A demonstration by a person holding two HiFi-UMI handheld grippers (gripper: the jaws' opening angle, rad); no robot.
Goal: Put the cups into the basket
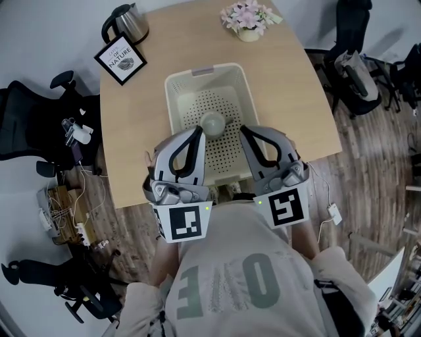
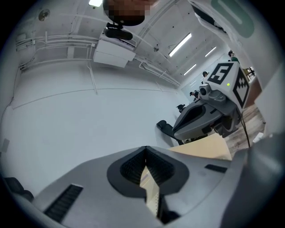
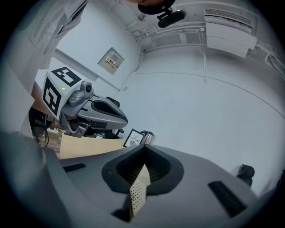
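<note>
A cream perforated basket (image 1: 176, 99) stands in the middle of the wooden table (image 1: 289, 85). One pale round cup (image 1: 212, 122) lies inside it on the basket floor. My left gripper (image 1: 197, 130) and right gripper (image 1: 243, 130) are held side by side above the basket's near end, jaws pointing away from me, either side of the cup. Both are shut with nothing held. In the left gripper view the jaws (image 2: 145, 149) meet, and the right gripper (image 2: 209, 111) shows beside them. In the right gripper view the jaws (image 3: 143, 149) are closed too, with a sliver of basket wall (image 3: 137, 196) below.
At the table's far left stand a kettle (image 1: 128, 23) and a framed picture (image 1: 121, 59). A small flower pot (image 1: 248, 20) stands at the far edge. Office chairs (image 1: 33, 118) (image 1: 358, 66) flank the table. Cables and a power strip (image 1: 62, 210) lie on the floor at left.
</note>
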